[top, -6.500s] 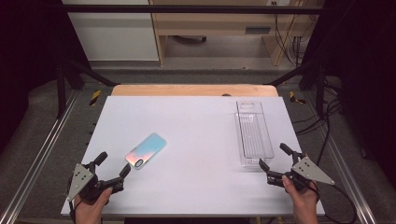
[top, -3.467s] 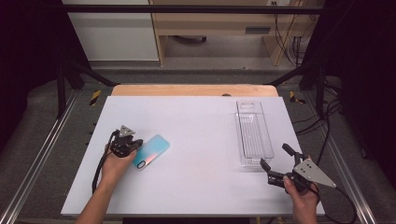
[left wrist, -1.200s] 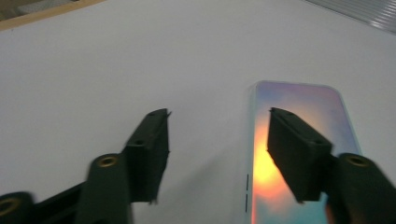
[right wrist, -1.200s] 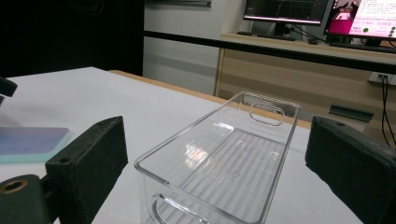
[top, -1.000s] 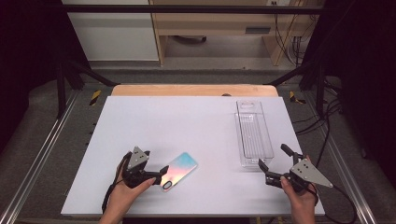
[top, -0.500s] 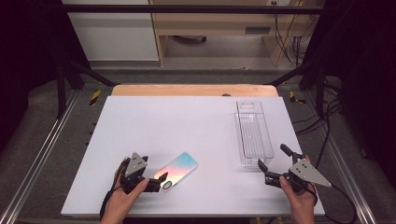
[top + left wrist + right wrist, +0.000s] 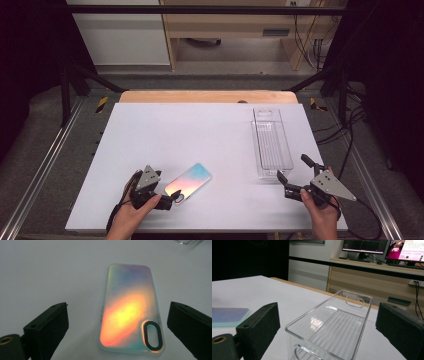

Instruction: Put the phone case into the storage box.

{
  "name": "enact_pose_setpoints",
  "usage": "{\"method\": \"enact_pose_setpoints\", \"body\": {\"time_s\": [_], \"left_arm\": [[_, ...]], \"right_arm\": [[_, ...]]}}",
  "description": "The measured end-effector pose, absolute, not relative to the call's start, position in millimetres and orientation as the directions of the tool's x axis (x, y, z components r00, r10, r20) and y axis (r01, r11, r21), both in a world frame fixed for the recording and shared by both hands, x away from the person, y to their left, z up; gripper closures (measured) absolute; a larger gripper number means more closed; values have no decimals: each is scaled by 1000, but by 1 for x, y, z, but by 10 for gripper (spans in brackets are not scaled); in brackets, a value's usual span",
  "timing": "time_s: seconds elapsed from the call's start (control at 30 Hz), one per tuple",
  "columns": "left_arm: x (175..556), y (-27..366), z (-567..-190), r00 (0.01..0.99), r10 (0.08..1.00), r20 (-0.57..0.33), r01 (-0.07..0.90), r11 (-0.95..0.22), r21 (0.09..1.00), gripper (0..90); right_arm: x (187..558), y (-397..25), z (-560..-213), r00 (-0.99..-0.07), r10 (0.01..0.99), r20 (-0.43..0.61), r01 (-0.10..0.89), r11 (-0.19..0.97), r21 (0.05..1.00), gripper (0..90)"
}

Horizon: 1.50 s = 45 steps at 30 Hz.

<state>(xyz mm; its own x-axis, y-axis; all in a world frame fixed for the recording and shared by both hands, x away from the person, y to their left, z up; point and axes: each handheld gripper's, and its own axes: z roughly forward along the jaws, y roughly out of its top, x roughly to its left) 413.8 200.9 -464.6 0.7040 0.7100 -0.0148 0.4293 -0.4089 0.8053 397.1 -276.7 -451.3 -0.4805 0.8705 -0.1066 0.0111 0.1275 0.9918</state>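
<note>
Lying flat: iridescent phone case (image 7: 188, 182), back up, near the tabletop's (image 7: 200, 130) front edge, left of centre.
Left gripper (image 7: 172, 196): spread wide at the case's camera-hole end, jaws clear of both long sides, likely lined up to pinch it.
Right gripper (image 7: 283, 181): released, empty, waiting at the near end of the clear bin (image 7: 271, 142) by the right edge.

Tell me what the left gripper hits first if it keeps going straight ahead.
Probably the iridescent phone case: it lies flat on the table between the left gripper's open fingers, untouched.
</note>
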Motion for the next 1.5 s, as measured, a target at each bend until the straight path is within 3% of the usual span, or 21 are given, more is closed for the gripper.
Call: {"method": "enact_pose_setpoints", "body": {"time_s": [0.47,1.03,1.3,1.33,1.5], "left_arm": [[413,184,-476,757,653,13,427,-510,746,45],[421,181,-487,753,658,13,463,-544,700,53],[419,180,-486,764,644,21,450,-556,699,112],[418,181,-486,774,633,21,438,-559,704,164],[419,181,-485,772,635,14,447,-559,699,167]], "right_arm": [[397,-274,-452,-497,862,-99,13,122,992,50],[397,-275,-451,-496,862,-102,12,124,992,50],[397,-275,-451,-496,862,-101,13,124,992,50],[397,-274,-451,-498,861,-104,11,126,992,50],[397,-273,-451,-500,860,-102,14,126,992,50]]}}
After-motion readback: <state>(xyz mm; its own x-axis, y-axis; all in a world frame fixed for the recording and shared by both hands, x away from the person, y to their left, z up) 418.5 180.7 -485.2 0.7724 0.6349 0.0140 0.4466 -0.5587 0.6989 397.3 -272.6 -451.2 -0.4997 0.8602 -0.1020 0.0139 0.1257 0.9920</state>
